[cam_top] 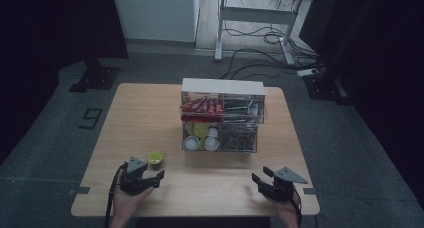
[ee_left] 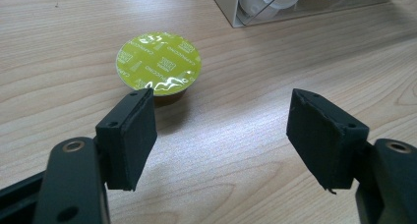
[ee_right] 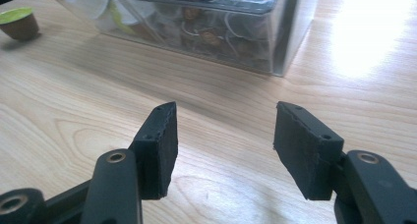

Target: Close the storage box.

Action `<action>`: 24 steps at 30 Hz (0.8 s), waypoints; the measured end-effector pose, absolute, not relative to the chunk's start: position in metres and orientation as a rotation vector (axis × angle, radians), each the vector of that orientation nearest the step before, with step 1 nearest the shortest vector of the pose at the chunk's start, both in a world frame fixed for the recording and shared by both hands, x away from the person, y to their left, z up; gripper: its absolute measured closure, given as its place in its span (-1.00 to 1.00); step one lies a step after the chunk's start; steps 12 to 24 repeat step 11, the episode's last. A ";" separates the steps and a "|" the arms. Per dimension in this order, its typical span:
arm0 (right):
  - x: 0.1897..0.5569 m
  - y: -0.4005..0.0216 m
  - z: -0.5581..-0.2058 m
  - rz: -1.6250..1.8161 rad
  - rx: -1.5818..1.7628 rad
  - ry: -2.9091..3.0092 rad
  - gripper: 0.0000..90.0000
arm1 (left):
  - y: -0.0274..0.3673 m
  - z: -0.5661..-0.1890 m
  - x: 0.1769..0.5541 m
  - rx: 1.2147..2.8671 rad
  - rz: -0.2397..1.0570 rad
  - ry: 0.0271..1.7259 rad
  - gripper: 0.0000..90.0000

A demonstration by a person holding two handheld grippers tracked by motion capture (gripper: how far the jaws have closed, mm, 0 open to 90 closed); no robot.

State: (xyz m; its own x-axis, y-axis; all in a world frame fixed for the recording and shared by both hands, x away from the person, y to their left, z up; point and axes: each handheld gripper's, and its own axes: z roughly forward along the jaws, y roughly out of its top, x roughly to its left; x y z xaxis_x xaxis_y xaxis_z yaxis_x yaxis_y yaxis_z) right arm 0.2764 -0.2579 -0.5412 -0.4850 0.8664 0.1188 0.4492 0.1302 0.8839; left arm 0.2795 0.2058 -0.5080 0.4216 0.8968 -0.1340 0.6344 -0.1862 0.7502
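Note:
A coffee capsule (cam_top: 156, 157) with a yellow-green foil lid stands alone on the wooden table (cam_top: 150, 118), left of a clear plastic organizer (cam_top: 222, 119). In the left gripper view the capsule (ee_left: 158, 65) sits just beyond the left pad, outside the jaws. My left gripper (cam_top: 155, 178) is open and empty, low over the table near its front edge; it shows again, wide open, as my left gripper (ee_left: 221, 128). My right gripper (cam_top: 259, 179) is open and empty at the front right. From the right gripper (ee_right: 225, 130) I see the organizer (ee_right: 196, 22) ahead and the capsule (ee_right: 18, 21) far left.
The organizer holds red packets (cam_top: 201, 107) in its upper tier, white and green capsules (cam_top: 201, 136) lower left and dark items lower right. Bare wood runs between the two grippers. Beyond the table are a desk frame (cam_top: 255, 23) and floor cables (cam_top: 260, 53).

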 end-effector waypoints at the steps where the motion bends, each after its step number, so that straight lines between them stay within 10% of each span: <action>1: 0.277 -0.258 -0.541 1.318 1.268 1.986 -0.06 | 0.206 -0.508 0.280 1.916 0.435 1.299 -0.39; 24: 0.280 -0.263 -0.541 1.316 1.277 1.987 -0.06 | 0.207 -0.506 0.279 1.915 0.442 1.295 -0.39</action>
